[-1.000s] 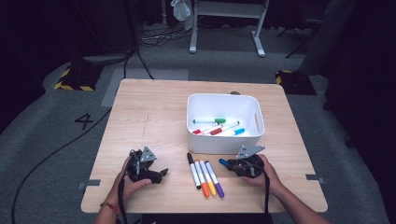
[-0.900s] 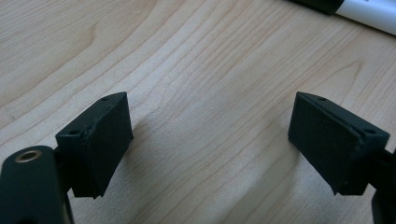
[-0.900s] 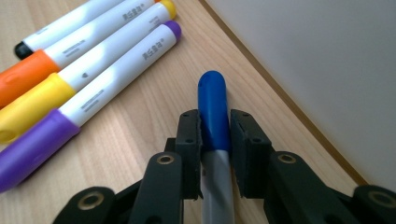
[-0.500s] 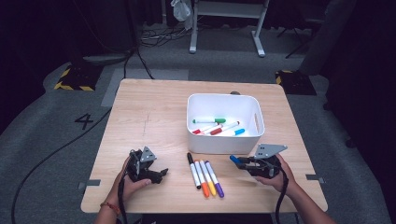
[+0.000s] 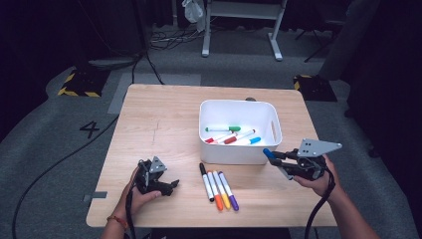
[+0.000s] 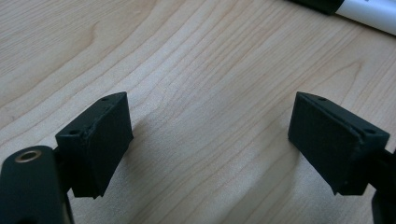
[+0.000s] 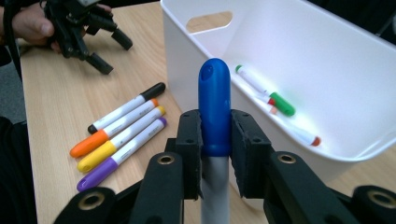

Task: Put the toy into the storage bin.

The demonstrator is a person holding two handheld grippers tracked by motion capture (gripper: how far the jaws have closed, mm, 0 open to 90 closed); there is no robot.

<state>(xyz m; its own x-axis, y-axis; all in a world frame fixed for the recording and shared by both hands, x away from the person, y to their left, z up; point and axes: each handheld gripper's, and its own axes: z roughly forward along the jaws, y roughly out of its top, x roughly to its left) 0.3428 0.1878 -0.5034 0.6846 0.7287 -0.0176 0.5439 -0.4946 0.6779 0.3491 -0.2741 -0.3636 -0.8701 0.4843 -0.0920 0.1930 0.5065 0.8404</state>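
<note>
One blue-capped marker (image 7: 214, 112) with a pale grey barrel sits clamped in the right gripper (image 5: 281, 161), raised at the white bin's (image 5: 271, 149) near right corner. Left gripper (image 5: 166, 186) rests released on the table (image 5: 164, 119).

Black tongs (image 5: 272, 158) w/ grey triangular plate, brass screws, black cables; beaded bracelet (image 5: 114, 220) on left wrist.

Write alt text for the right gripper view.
The right gripper clamps a blue-capped white marker pointing at a white plastic bin holding markers. Four capped markers lie on the wooden table beside it.
</note>
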